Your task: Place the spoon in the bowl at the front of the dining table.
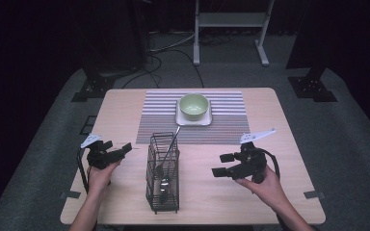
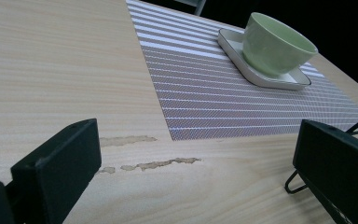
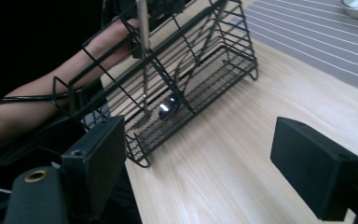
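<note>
— Between the two hands, near the table's [image 1: 270,192] front edge: wire cutlery basket [image 1: 163,173], upright, with a spoon [image 1: 165,182] lying low inside and a longer utensil handle [image 1: 172,143] leaning out over the far rim toward the striped placemat [image 1: 221,120].

— And the grippers?

— Left gripper [image 1: 125,148] spread wide, pinching nothing, hovering just left of the basket; seen from its own camera, jaws well apart with bare wood between them and a basket foot [image 2: 294,179] peeking in at the right. Right gripper [image 1: 224,165] likewise spread and empty, a little further off on the basket's other side, aimed at its lower corner [image 3: 140,161].

— Beyond that?

— Green bowl [image 1: 194,106] on a small white square plate [image 1: 193,120], at the middle of the placemat, well apart from both grippers.

— Handling, as a guess?

— Probably light and stiff: thin black wire, open mesh, tall and narrow, so likely top-heavy and quick to tip if nudged near the rim. Smooth metal handle, probably slippery between flat pads; may swing or rattle against the wires when lifted.

— Where to take hold, then?

— For the long utensil: on the bare stretch of handle above the rim, jaws across its width, drawn out along its lean rather than straight up. For the basket itself: a top rim wire or a corner upright, clamped squarely, perhaps with the other gripper steadying the opposite side. Best to avoid pushing sideways on the upper half.

— Risk?

— Basket toppling, cutlery spilling toward the table edge.
</note>
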### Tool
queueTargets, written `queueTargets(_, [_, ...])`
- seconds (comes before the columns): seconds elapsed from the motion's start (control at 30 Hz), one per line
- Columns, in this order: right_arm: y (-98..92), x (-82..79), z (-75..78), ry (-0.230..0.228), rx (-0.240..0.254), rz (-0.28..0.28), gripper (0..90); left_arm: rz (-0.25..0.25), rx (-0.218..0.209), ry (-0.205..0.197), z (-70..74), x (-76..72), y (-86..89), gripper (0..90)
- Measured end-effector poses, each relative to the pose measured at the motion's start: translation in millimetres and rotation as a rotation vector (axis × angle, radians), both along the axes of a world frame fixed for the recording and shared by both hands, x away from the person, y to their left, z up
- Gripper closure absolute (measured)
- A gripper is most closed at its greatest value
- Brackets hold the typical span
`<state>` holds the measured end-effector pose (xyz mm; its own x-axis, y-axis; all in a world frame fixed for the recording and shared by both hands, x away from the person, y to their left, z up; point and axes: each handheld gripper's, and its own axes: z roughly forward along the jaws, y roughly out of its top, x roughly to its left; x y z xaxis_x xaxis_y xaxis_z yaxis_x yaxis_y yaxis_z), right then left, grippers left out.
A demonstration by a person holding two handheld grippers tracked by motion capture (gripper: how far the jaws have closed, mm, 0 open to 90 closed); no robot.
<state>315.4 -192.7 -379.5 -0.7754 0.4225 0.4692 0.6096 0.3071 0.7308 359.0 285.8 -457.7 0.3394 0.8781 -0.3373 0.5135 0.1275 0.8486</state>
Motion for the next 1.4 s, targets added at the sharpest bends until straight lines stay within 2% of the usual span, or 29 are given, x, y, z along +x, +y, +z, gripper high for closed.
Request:
queueTargets(0.47, [17.4,9.8,14.6,0.050,-0.001,0.045,17.4,0.008,-0.013,-0.006,0.2,0.5,0.8,0.0])
queueTargets(0.77, [40.9,9.7,31.9,0.011,-0.031,0.106,17.4,0.007,-0.012,-0.004,-0.3,0.3,1.3,0.0])
queueTargets(0.93, [53.6,14.6,35.1,0.025,-0.045,0.132,17.5,0.007,-0.011,-0.006,0.2,-0.1,1.6,0.0])
queueTargets(1.1, [61.9,17.8,36.3,0.041,-0.048,0.147,21.4,0.012,-0.015,-0.004,-0.3,0.1,2.7,0.0])
queueTargets(1.33, [70.7,22.4,39.2,0.031,-0.060,0.162,23.7,0.015,-0.016,-0.004,-0.3,0.0,3.2,0.0])
queueTargets(1.4, [75.5,23.8,41.1,0.024,-0.069,0.168,27.1,0.016,-0.018,-0.005,-0.2,0.0,3.2,0.0])
